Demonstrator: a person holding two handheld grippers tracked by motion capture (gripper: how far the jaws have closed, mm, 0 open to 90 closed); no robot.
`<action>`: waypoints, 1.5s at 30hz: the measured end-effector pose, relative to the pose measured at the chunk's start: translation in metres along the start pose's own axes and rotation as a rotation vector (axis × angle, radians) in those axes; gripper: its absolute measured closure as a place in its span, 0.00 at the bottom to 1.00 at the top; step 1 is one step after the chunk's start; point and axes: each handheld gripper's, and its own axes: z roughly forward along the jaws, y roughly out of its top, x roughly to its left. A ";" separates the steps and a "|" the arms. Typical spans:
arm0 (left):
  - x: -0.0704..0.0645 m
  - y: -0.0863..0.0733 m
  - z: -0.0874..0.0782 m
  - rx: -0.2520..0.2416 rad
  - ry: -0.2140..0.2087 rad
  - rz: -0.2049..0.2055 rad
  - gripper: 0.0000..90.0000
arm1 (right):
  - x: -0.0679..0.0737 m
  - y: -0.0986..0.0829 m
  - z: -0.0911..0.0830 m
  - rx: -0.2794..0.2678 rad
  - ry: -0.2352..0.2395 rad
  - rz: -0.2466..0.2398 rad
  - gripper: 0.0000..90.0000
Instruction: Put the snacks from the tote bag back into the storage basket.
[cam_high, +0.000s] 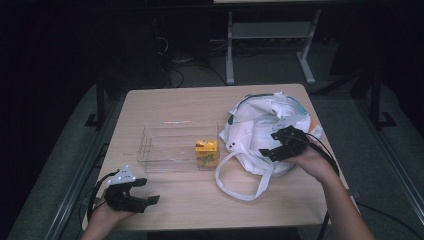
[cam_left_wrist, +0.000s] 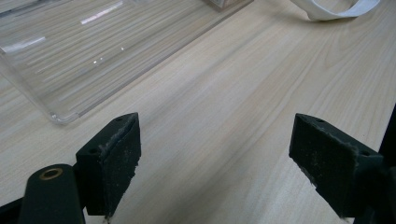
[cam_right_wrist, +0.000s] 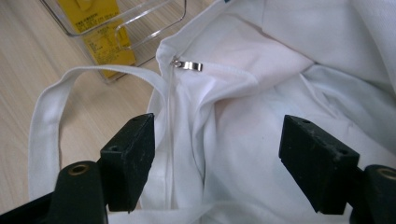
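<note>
Black jaws of the right gripper (cam_right_wrist: 217, 154) are seen spread wide and empty directly over the white cloth bag (cam_right_wrist: 261, 98), whose rumpled fabric lies between them. A small metal zipper pull (cam_right_wrist: 187, 65) is seen at the bag's opening, and a white strap (cam_right_wrist: 46, 130) is looped out onto the tabletop. From the high view, the bag (cam_high: 260, 130) is found on the right part of the light wooden table (cam_high: 200, 200), just beside a clear plastic bin (cam_high: 165, 145). A yellow box (cam_high: 206, 146) is held in the bin's right end, nearest the bag. The left gripper (cam_high: 142, 192) is held near the table's front left corner, well apart from the bag; its jaws are likewise wide open, with bare wood grain (cam_left_wrist: 219, 140) between them and the bin's corner (cam_left_wrist: 60, 112) ahead. Beyond the table, a grey floor, dark surroundings and the white legs of another table (cam_high: 230, 50) are made out.
</note>
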 end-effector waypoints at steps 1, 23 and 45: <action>0.000 0.000 0.000 -0.001 0.000 -0.002 0.18 | 0.000 -0.004 -0.001 -0.005 -0.004 0.004 0.30; -0.001 -0.001 -0.001 -0.002 0.003 -0.005 0.18 | 0.003 -0.086 -0.017 -0.037 -0.104 0.111 0.29; 0.000 -0.001 -0.001 0.011 0.013 0.014 0.18 | 0.005 -0.127 -0.026 -0.004 -0.113 0.180 0.28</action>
